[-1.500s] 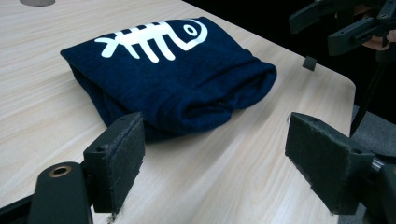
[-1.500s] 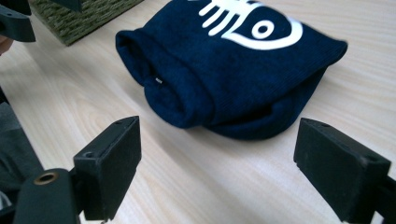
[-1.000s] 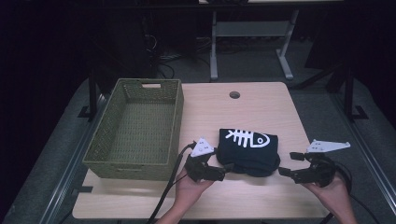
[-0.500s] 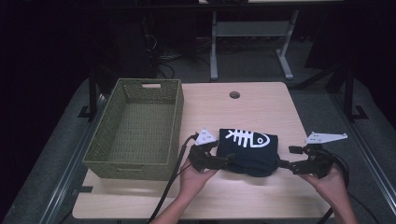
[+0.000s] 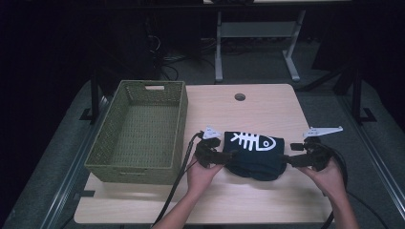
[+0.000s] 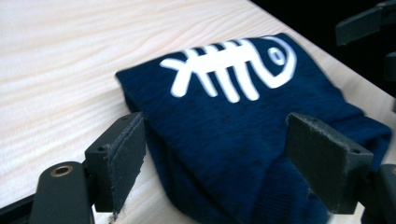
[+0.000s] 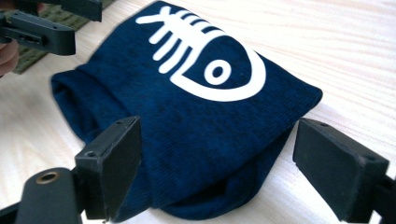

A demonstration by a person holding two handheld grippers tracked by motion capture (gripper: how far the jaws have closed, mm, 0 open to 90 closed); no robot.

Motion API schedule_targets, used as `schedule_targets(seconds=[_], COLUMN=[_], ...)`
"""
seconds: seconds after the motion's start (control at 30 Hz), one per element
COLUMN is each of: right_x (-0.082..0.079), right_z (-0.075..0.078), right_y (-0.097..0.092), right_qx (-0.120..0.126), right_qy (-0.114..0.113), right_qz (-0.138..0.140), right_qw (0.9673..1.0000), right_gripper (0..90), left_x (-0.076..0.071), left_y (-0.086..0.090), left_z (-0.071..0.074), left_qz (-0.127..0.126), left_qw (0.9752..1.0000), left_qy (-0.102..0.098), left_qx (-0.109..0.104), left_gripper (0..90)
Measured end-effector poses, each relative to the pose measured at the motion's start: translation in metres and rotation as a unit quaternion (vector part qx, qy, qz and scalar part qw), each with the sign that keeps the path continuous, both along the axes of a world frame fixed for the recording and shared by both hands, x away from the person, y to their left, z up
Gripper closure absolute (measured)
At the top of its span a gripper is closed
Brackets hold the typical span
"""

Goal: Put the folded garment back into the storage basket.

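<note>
Garment: folded navy garment with white fish-skeleton print (image 5: 255,153) lies on the wooden table (image 5: 267,107), toward 6 o'clock of centre
Left gripper (image 5: 228,156): at the garment's 9 o'clock edge; its own view shows jaws apart, straddling the fold
Right gripper (image 5: 285,160): at 3 o'clock edge; jaws apart around the fold in its own view
Wicker basket (image 5: 138,164): at 9 o'clock in high view; its rim corner shows in right gripper view

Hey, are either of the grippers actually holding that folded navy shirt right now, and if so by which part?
Nothing is held. The left gripper and right gripper both stand open, jaws straddling opposite ends of the folded shirt.
</note>
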State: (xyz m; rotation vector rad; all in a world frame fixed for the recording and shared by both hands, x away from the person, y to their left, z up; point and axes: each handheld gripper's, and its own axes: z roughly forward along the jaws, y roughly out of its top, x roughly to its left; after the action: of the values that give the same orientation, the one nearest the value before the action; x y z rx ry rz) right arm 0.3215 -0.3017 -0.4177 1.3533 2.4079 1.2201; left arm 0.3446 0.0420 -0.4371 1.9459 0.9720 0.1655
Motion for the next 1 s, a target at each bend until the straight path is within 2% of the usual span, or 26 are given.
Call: schedule_targets(seconds=[0.13,0.17,0.27,0.3,0.33,0.47,0.6,0.67,0.73,0.93,0.97,1.0], right_x=[0.008,0.012,0.016,0.019,0.019,0.024,0.026,0.027,0.026,0.024,0.024,0.024], right_z=[-0.008,-0.013,-0.018,-0.022,-0.022,-0.031,-0.039,-0.043,-0.045,-0.046,-0.047,-0.047], right_y=[0.002,0.002,0.002,0.003,0.003,0.005,0.006,0.006,0.007,0.012,0.014,0.014], right_qx=[0.001,0.002,0.004,0.003,0.003,-0.013,-0.016,-0.011,-0.011,-0.017,-0.019,-0.019], right_qy=[0.012,0.020,0.026,0.038,0.038,0.055,0.070,0.075,0.079,0.072,0.068,0.068], right_qz=[-0.005,-0.009,-0.010,-0.015,-0.015,-0.016,-0.024,-0.025,-0.029,-0.027,-0.024,-0.024], right_qw=[0.9999,0.9998,0.9996,0.9992,0.9992,0.9983,0.9971,0.9968,0.9964,0.9969,0.9972,0.9972], right_gripper=[17.3,17.5,18.0,18.1,18.1,20.5,24.5,28.0,31.7,48.9,55.7,55.7], left_x=[0.008,0.011,0.013,0.013,0.014,0.017,0.017,0.018,0.018,0.017,0.017,0.017], left_y=[0.001,0.000,-0.002,-0.002,-0.002,-0.003,-0.004,-0.005,-0.005,-0.006,-0.007,-0.007], left_z=[-0.010,-0.014,-0.018,-0.020,-0.021,-0.026,-0.030,-0.032,-0.034,-0.036,-0.036,-0.036], left_qz=[0.009,0.013,0.012,0.011,0.009,0.012,0.009,0.006,0.005,-0.009,-0.011,-0.012], left_qw=[0.9997,0.9991,0.9987,0.9985,0.9984,0.9976,0.9973,0.9969,0.9962,0.9959,0.9958,0.9955], left_qy=[0.024,0.040,0.048,0.053,0.056,0.069,0.073,0.078,0.087,0.089,0.090,0.092], left_qx=[0.000,-0.006,-0.005,-0.005,-0.003,-0.004,0.000,0.002,-0.008,-0.014,-0.016,-0.017], left_gripper=[20.0,20.0,20.3,20.6,20.6,21.5,23.4,24.8,28.0,41.5,45.6,45.6])
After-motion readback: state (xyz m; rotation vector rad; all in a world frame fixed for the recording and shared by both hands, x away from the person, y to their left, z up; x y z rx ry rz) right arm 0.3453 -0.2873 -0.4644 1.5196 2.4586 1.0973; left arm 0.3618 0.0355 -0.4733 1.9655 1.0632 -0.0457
